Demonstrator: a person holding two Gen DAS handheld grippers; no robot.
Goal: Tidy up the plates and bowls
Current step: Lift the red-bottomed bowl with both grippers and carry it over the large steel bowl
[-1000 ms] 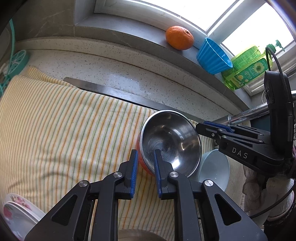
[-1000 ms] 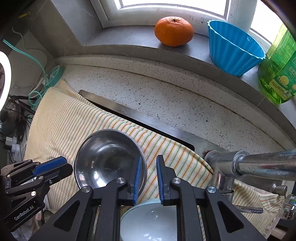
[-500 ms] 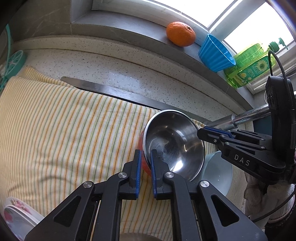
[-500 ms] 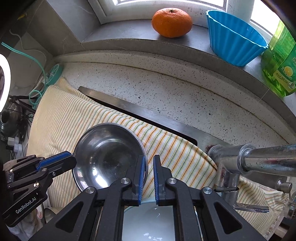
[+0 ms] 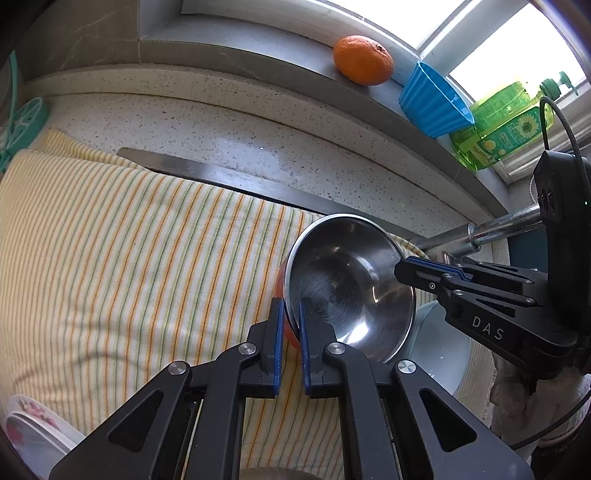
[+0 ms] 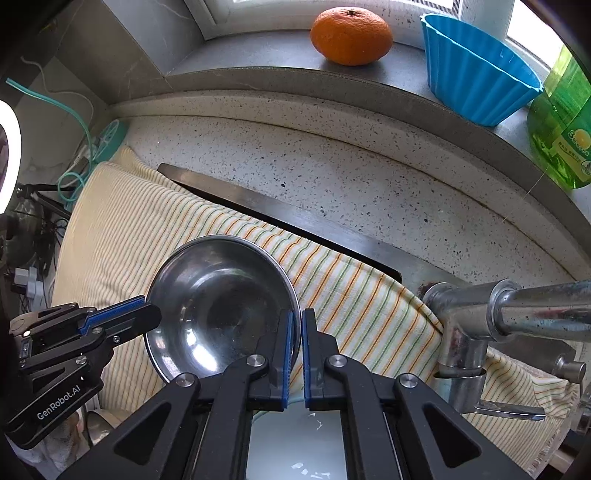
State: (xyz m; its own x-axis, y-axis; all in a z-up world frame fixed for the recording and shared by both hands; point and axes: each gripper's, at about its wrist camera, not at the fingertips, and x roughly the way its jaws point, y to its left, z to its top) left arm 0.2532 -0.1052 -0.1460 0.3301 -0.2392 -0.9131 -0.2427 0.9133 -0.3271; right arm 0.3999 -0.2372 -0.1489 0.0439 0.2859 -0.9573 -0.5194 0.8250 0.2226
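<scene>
A steel bowl (image 5: pixel 351 288) with a red outer wall sits tilted on the striped cloth (image 5: pixel 129 266). My left gripper (image 5: pixel 290 308) is shut on its near-left rim, one finger inside the bowl and one outside. On the opposite rim my right gripper (image 6: pixel 297 321) is shut too, and it also shows in the left wrist view as the right gripper (image 5: pixel 402 267). In the right wrist view the steel bowl (image 6: pixel 221 306) has the left gripper (image 6: pixel 151 314) at its left edge. A pale blue bowl (image 5: pixel 443 350) lies just below and to the right, the same pale bowl (image 6: pixel 295 443) under my right fingers.
A floral plate (image 5: pixel 29 432) peeks in at the lower left. A chrome faucet (image 6: pixel 517 314) juts in from the right. On the window sill stand an orange (image 6: pixel 351 35), a blue fluted cup (image 6: pixel 476 74) and a green soap bottle (image 6: pixel 561 125). A steel sink edge (image 5: pixel 221 173) borders the cloth.
Both grippers' jaws have narrowed from a small gap to shut on the steel bowl's rim. The bowl and hands stayed nearly in place.
</scene>
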